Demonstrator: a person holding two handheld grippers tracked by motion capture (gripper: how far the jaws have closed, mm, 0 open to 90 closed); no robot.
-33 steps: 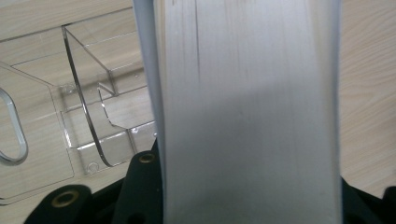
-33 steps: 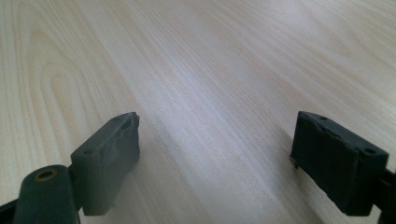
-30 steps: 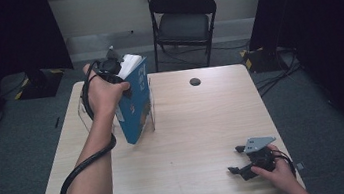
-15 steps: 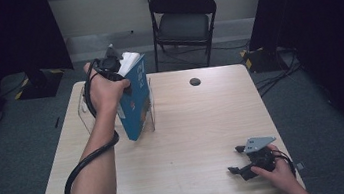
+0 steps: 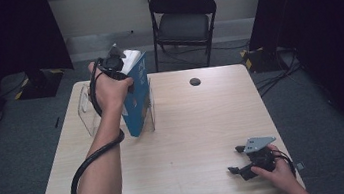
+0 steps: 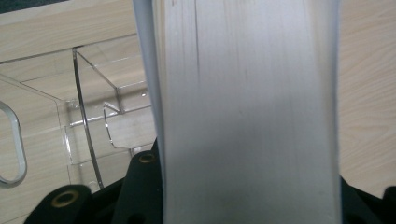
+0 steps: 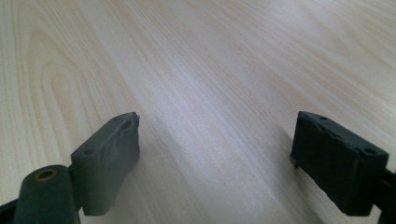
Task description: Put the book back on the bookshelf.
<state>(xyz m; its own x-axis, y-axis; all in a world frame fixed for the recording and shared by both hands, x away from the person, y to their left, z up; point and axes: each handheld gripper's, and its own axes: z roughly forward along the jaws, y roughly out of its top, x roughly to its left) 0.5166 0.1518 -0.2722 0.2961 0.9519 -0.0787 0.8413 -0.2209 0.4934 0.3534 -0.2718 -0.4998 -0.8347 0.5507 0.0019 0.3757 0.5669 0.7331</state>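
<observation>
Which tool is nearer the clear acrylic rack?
Left. The left tool holds the blue book upright right at the clear acrylic rack; the right tool rests open near the table's front right corner.

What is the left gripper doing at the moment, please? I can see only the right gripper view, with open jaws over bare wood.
Observer: In the high view, the left gripper is shut on the top of a blue book at the far left of the table.
Operator: Thank you. Is the book standing free on the table?
Observer: No, its lower end sits between the dividers of a clear rack. Your right gripper is by the near right corner, well apart from it.
</observation>
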